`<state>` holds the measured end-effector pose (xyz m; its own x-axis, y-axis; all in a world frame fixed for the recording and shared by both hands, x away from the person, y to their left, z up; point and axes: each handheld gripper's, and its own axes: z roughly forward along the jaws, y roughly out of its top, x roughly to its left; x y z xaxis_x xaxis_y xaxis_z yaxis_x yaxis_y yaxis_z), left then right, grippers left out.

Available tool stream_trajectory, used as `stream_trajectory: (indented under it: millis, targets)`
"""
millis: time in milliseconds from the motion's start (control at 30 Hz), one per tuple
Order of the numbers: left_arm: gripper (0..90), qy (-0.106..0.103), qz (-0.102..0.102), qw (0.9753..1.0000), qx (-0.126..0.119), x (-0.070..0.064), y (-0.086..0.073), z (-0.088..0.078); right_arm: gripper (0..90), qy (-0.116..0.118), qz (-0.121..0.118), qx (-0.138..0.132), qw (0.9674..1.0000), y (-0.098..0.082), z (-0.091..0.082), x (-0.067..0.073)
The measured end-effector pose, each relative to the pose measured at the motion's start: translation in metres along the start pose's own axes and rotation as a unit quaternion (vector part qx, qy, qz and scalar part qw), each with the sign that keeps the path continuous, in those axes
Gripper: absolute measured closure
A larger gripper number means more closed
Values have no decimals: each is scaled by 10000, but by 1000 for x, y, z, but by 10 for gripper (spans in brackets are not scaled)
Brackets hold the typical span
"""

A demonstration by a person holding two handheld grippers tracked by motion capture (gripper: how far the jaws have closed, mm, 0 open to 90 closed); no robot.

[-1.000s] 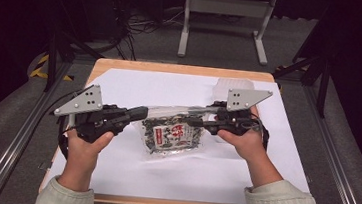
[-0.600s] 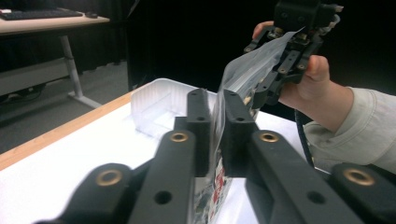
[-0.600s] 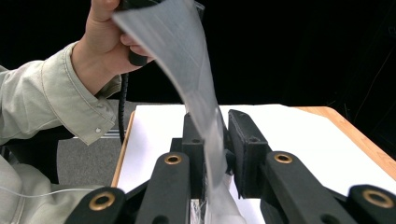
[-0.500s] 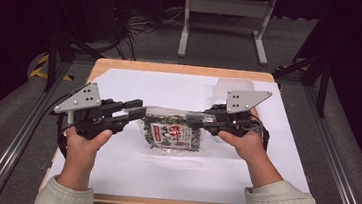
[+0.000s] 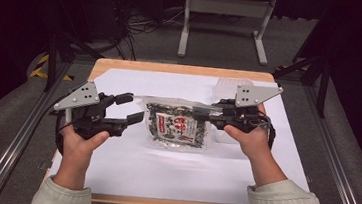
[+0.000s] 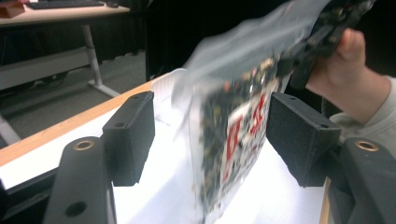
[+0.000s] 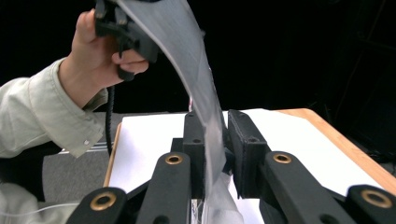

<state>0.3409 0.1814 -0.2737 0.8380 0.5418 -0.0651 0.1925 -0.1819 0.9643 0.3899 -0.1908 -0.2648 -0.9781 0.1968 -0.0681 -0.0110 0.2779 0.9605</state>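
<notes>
A clear bag of dark seaweed snack with a red and white label (image 5: pixel 177 124) hangs over the white sheet at the table's middle. My right gripper (image 5: pixel 202 112) is shut on the bag's clear top strip (image 7: pixel 210 112), which its pads (image 7: pixel 243 140) pinch flat. My left gripper (image 5: pixel 132 107) stands open at the bag's left end. Its jaws have just been opening, and the bag (image 6: pixel 233 135) hangs between them without touching either pad (image 6: pixel 130 135). The person's right hand (image 6: pixel 345 65) and left hand (image 7: pixel 98 51) each grasp a gripper.
A white sheet (image 5: pixel 162 170) covers the wooden table (image 5: pixel 172 68). A clear plastic box (image 5: pixel 228 86) sits at the back right, behind my right gripper. A grey metal stand (image 5: pixel 226 6) is on the floor beyond the table. Metal rails run along both sides.
My left gripper has opened and let go of the bag's left end, and the bag now hangs from my right gripper alone. Both hands have stayed roughly in place.
</notes>
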Motion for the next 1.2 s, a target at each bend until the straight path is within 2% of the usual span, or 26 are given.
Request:
stream_trajectory:
  millis: [433,567,667,900,933,1100,1200]
  targets:
    - [331,91,-311,9993,174,20,-15,-2,774,-667,147,-179,9975,18,-23,-14]
    - [307,44,-266,9994,210,26,-21,-1,773,-845,177,-238,9960,25,-33,-22]
    - [302,37,-315,9992,261,29,-27,-2,774,-962,213,-272,9948,29,-39,-29]
    - [299,66,-389,9985,375,37,-38,-1,773,-1368,258,-341,9897,35,-56,-45]
    - [299,65,-389,9984,395,38,-39,0,773,-1368,258,-341,9897,35,-56,-45]
    - [297,150,-385,9976,548,46,-49,5,773,-1618,280,-372,9857,33,-66,-56]
    - [320,155,-467,9972,558,49,-56,7,773,-1781,344,-381,9827,30,-73,-64]
